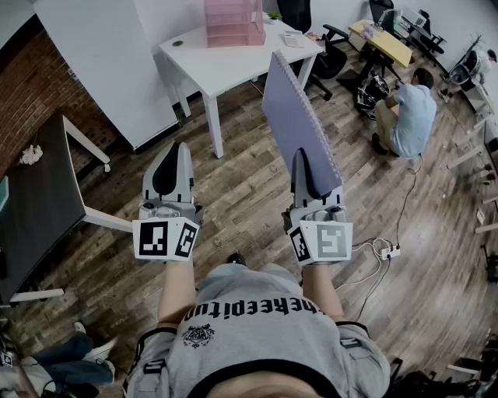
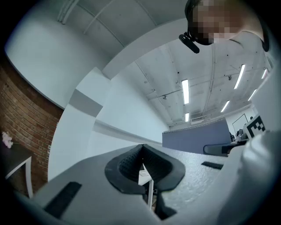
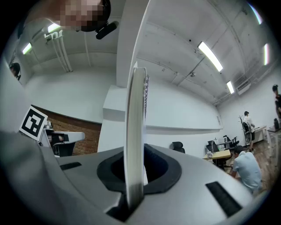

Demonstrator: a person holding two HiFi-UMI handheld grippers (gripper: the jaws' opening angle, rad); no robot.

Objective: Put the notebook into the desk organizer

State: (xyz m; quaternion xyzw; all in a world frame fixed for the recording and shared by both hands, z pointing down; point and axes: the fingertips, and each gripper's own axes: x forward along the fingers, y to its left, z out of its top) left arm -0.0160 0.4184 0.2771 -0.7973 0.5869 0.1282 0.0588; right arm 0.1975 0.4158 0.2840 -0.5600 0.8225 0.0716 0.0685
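A grey-blue spiral notebook (image 1: 299,124) stands on edge above the wood floor, and my right gripper (image 1: 311,167) is shut on its lower edge. In the right gripper view the notebook (image 3: 136,132) shows edge-on, rising straight up from between the jaws of the right gripper (image 3: 136,165). The pink desk organizer (image 1: 232,22) stands on the white table (image 1: 233,70) ahead, well beyond both grippers. My left gripper (image 1: 173,167) hangs beside the right one, shut and empty. In the left gripper view the left gripper (image 2: 142,151) has its pads meeting, with the notebook (image 2: 197,138) at right.
A dark table (image 1: 39,202) stands at the left by the brick wall. A person (image 1: 408,116) sits on the floor at the right, near office chairs (image 1: 331,54) and a yellow desk (image 1: 385,40). A power strip with cable (image 1: 385,250) lies on the floor at right.
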